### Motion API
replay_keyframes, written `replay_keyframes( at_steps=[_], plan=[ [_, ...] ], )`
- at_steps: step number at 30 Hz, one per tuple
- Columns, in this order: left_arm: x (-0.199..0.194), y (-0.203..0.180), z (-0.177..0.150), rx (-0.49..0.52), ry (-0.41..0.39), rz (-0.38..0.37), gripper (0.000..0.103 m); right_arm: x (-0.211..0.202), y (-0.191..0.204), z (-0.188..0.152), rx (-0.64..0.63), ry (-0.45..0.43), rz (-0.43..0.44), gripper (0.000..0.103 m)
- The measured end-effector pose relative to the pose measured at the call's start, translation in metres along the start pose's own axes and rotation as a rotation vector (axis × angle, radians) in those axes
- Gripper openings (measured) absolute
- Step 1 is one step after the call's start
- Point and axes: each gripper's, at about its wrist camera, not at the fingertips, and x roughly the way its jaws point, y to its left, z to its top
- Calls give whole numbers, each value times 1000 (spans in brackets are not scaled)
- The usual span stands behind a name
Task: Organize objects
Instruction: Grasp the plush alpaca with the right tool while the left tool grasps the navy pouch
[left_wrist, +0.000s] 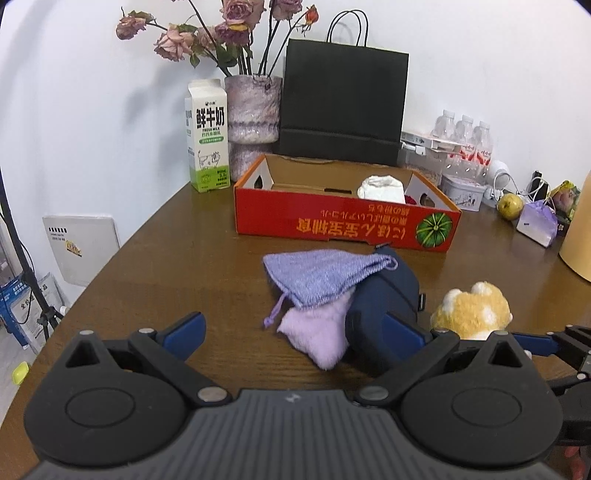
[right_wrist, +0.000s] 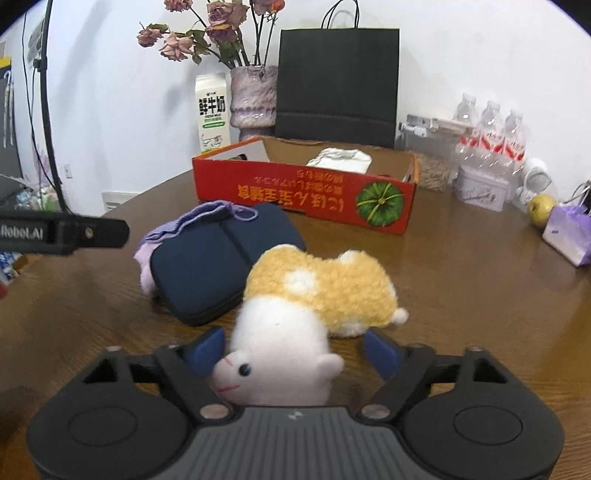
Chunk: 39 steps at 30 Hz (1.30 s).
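Note:
A red cardboard box (left_wrist: 343, 221) stands open on the brown table, with a white cloth (left_wrist: 382, 188) inside; it also shows in the right wrist view (right_wrist: 306, 195). In front of it lie a knitted purple pouch (left_wrist: 321, 275), a fluffy lilac item (left_wrist: 317, 332), a navy case (left_wrist: 388, 295) and a yellow-and-white plush toy (left_wrist: 472, 310). My left gripper (left_wrist: 299, 328) is open, low over the table, with the lilac item and the case between its fingers. My right gripper (right_wrist: 295, 345) is open around the plush toy (right_wrist: 295, 295), whose white head lies between the fingers. The navy case (right_wrist: 218, 258) lies to its left.
At the back stand a milk carton (left_wrist: 207, 140), a vase of dried roses (left_wrist: 251, 110) and a black paper bag (left_wrist: 341, 103). To the right are water bottles (left_wrist: 465, 144), a tin (left_wrist: 463, 192), a pear (left_wrist: 510, 206) and a purple packet (left_wrist: 537, 223). The table edge curves away on the left.

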Motion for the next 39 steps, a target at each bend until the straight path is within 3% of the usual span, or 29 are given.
replay_keyframes(
  at_steps=[5,8,11,27,30,32,34,35,39],
  plan=[
    [-1,-4,-2,2,6,1,103,4,-4,0,27,16,52,61],
    [0,-8,-3,10,8,0,103,7,-5,0,33,26,68,57],
    [2,-15,-3,28,12,1,103,2,-7,0,34,-4,72,49],
    [31,-71,1,144,9,31,99,-6,-64,-5,50,-45,29,47],
    [42,-77,3,134,17,28,83,-6,-69,-7,49,-54,17,48],
    [49,-79,4,116,36,17,65,-7,-72,-9,55,-61,14,48],
    [54,-79,4,91,50,17,56,-8,-70,-11,46,-66,8,48],
    [55,-79,3,83,51,21,47,-8,-68,-12,35,-68,2,48],
    [53,-78,0,66,72,-30,35,-9,-64,-13,14,-74,-4,48]
  ],
)
